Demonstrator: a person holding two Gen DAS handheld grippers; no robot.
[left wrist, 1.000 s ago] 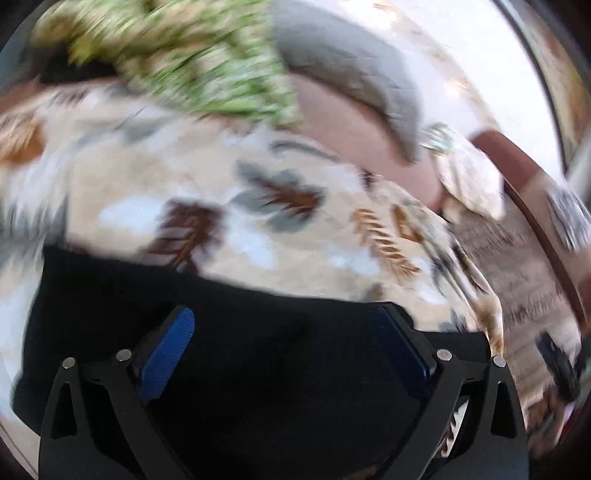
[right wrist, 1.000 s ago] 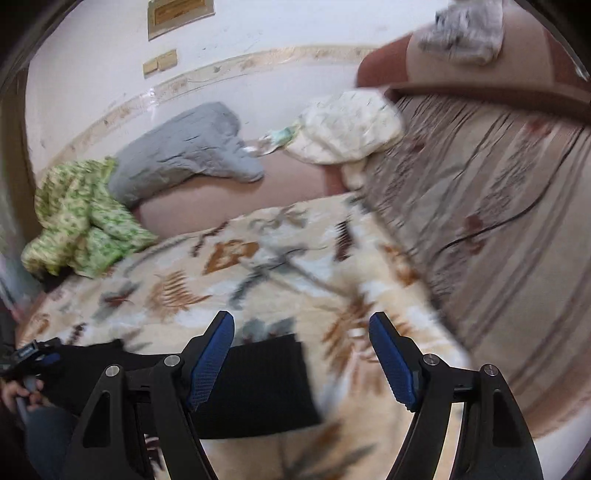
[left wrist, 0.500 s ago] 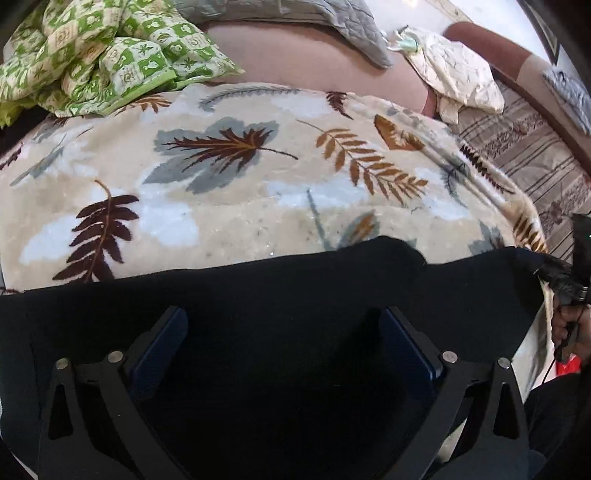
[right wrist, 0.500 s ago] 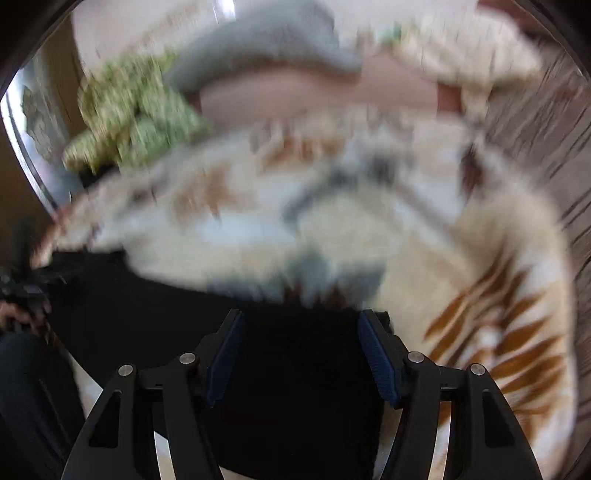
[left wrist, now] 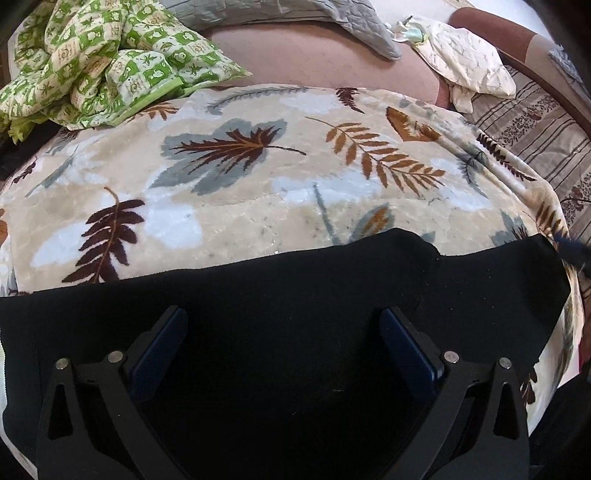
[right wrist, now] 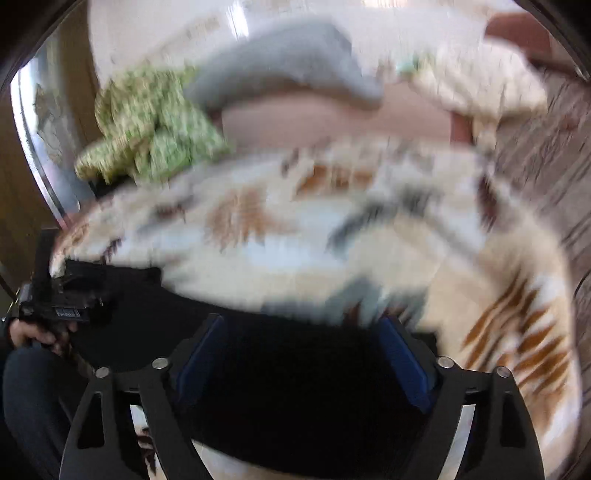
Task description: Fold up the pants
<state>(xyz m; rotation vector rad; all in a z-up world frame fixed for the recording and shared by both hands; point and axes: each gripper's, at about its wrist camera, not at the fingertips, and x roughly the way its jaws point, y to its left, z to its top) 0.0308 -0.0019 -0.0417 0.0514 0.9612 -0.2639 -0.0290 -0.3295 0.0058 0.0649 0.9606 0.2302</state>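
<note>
I read the left claw (left wrist: 284, 339) as open, fingers wide, nothing pinched; black pants (left wrist: 295, 295) lie flat right under and between them. Right claw (right wrist: 303, 350) open too, jaws just been widening, pants under its fingers (right wrist: 201, 354), not clamped; view blurred. Beyond the pants: leaf blanket (left wrist: 240, 177). Farther out, green cloth (left wrist: 96, 55) to the left, grey quilt (left wrist: 295, 14) ahead.

Black pants (left wrist: 295, 288) on cream leaf-patterned blanket (left wrist: 258, 206); green-checked cloth (left wrist: 107, 62).
</note>
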